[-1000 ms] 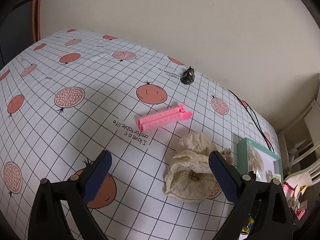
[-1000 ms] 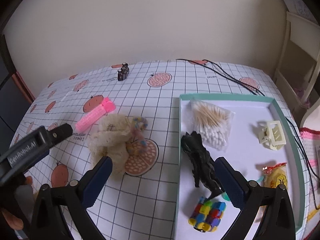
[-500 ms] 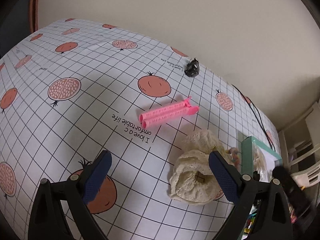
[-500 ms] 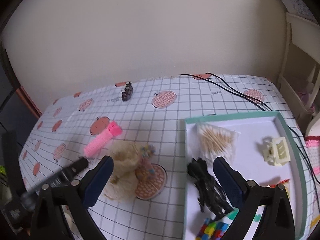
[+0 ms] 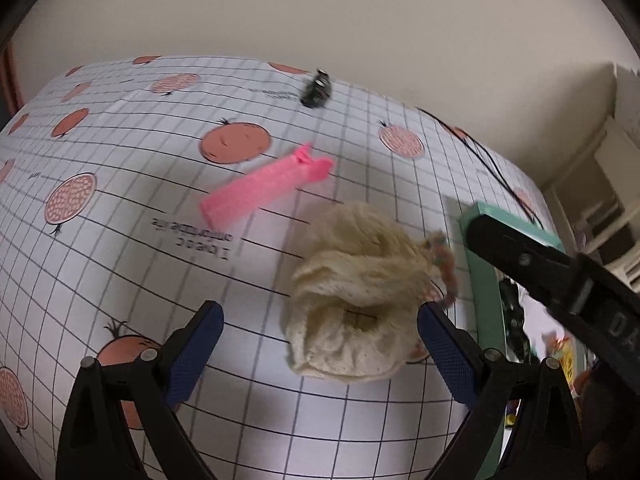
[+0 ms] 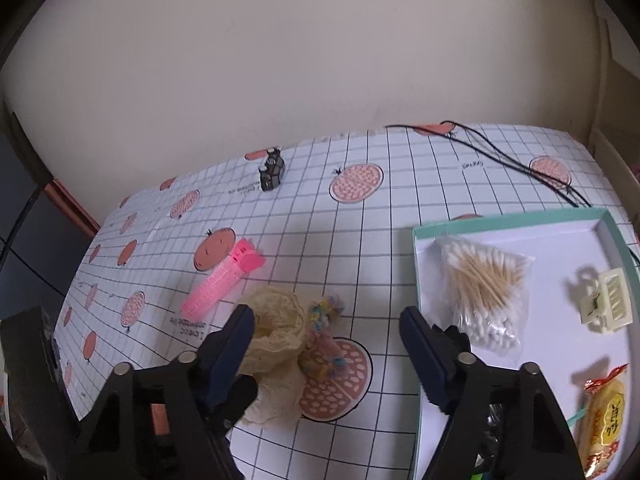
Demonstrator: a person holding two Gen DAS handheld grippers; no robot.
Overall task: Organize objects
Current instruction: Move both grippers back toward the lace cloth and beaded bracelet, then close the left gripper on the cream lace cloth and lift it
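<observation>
Cream lace, a crumpled fabric pouch [image 5: 352, 304], lies on the table [image 5: 120, 264] between and just ahead of the blue pads of your left hand-held gripper [image 5: 318, 344], whose jaws stand wide apart with nothing in them; past it lies a pink hair roller [image 5: 264, 190], and farther back a small dark clip [image 5: 318, 89] sits near the wall; at the right edge your other tool's black body crosses in front of the teal tray [image 5: 484, 272]; this view is blurred. From the right wrist, your right hand-held gripper [image 6: 326, 350] is likewise spread and empty, hanging above the checked cloth beside the tray's left rim [image 6: 418, 264]; the pouch sits by its left pad with a multicoloured beaded band [image 6: 324, 334] touching it; inside the tray you have a bag of cotton swabs [image 6: 486, 284], a cream claw clip [image 6: 606, 300] and a yellow snack packet [image 6: 602, 420]; black cables [image 6: 516, 164] trail across the far corner.
</observation>
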